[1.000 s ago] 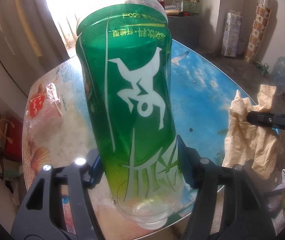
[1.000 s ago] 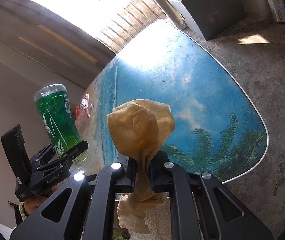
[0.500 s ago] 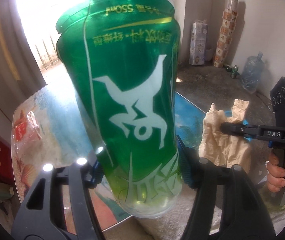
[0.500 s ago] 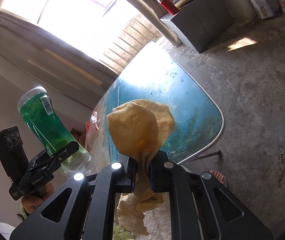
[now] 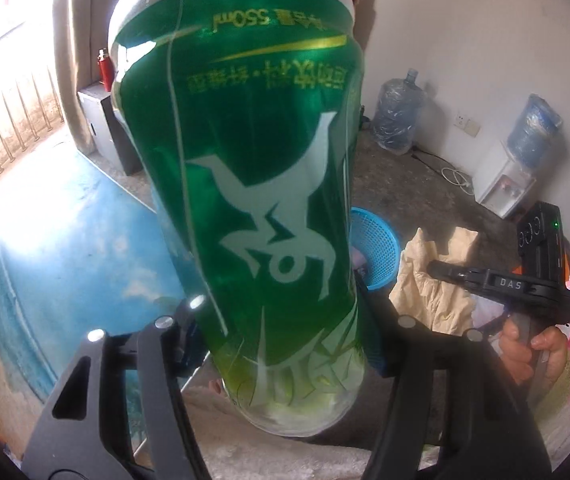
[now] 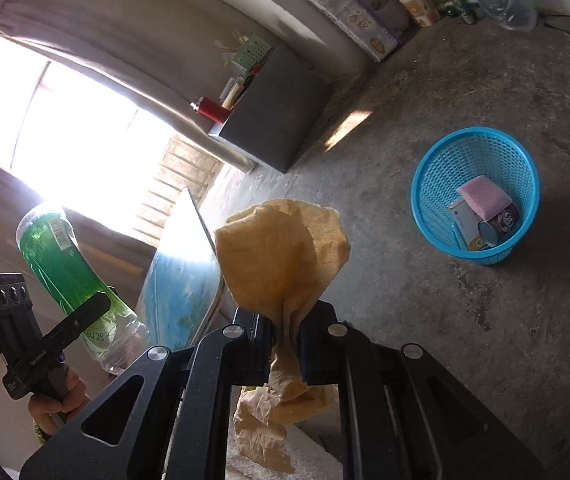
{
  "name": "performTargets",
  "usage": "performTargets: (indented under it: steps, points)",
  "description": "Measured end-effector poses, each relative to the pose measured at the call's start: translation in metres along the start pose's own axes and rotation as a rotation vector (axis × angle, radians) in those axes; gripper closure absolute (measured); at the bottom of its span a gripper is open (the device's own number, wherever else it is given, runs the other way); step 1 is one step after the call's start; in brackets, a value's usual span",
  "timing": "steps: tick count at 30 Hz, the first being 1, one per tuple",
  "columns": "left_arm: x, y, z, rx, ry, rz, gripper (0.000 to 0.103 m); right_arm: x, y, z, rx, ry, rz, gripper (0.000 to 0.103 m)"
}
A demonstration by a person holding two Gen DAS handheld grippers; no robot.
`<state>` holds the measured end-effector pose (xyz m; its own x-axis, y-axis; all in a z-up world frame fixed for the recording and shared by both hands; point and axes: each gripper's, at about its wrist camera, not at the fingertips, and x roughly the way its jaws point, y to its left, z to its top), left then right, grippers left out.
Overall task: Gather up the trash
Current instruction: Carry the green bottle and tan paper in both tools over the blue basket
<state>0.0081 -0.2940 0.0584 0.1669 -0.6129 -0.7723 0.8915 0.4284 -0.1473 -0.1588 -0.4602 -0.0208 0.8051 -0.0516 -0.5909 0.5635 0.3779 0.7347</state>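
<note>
**Bin lies ahead and right of both loads**

My right gripper (image 6: 285,334) is clenched on the paper (image 6: 281,256); the bin (image 6: 475,196) stands on the floor, far right of it. My left gripper (image 5: 281,340) grasps the bottle (image 5: 245,184), long axis running away from the jaws. I judge the right hand nearer.

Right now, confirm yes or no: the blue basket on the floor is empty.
No: the blue basket already holds a pink sponge-like block, a small carton and a can.
</note>
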Motion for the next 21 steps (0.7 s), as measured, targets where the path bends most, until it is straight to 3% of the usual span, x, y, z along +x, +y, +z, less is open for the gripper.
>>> performTargets:
  steps: [4,8,15,21]
  points:
    - [0.054,-0.021,0.021,-0.029,0.09,-0.132,0.045,-0.031,-0.056,0.009,0.106,-0.082,-0.101,0.092]
    - [0.115,-0.031,0.039,-0.068,0.172,-0.215,0.045,-0.044,-0.096,0.015,0.193,-0.125,-0.164,0.092]
    - [0.215,-0.07,0.059,-0.108,0.291,-0.282,0.045,-0.023,-0.142,0.036,0.285,-0.116,-0.211,0.092]
    - [0.287,-0.079,0.072,-0.136,0.362,-0.257,0.045,0.024,-0.175,0.071,0.301,-0.079,-0.283,0.092]
